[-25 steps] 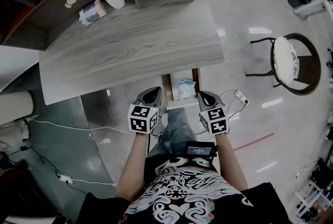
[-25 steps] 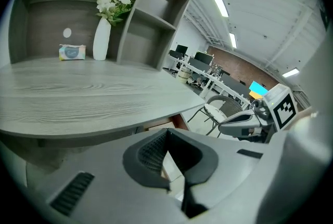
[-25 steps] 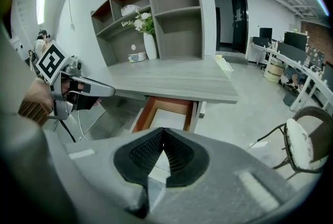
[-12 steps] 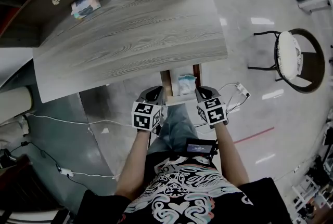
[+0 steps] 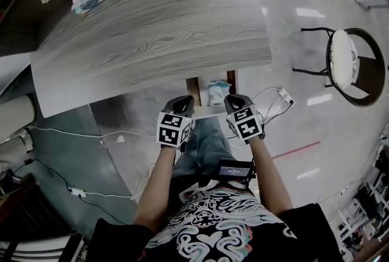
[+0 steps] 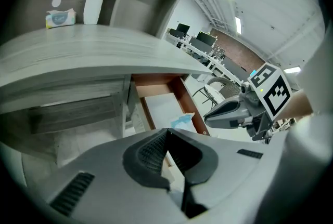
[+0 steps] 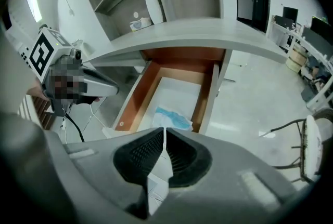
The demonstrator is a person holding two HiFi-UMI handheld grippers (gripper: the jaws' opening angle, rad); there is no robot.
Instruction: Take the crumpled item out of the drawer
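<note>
Over the last second the left tongs (image 5: 184, 101) and right tongs (image 5: 234, 99) moved forward to the front edge of the open drawer (image 5: 193, 89). They also drew nearer each other, either side of the crumpled item (image 5: 217, 93).

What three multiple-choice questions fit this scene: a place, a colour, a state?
1. Where is the crumpled item? A on the desk top; B in the open drawer; C on the chair.
2. What colour is it? A red; B black; C light blue.
3. How do the right gripper's jaws stand? A wide apart; B clamped on the item; C together, empty.
Answers: 1 B, it lies on the drawer's white floor; 2 C, pale blue folds show; 3 C, the jaws meet with nothing between.
</note>
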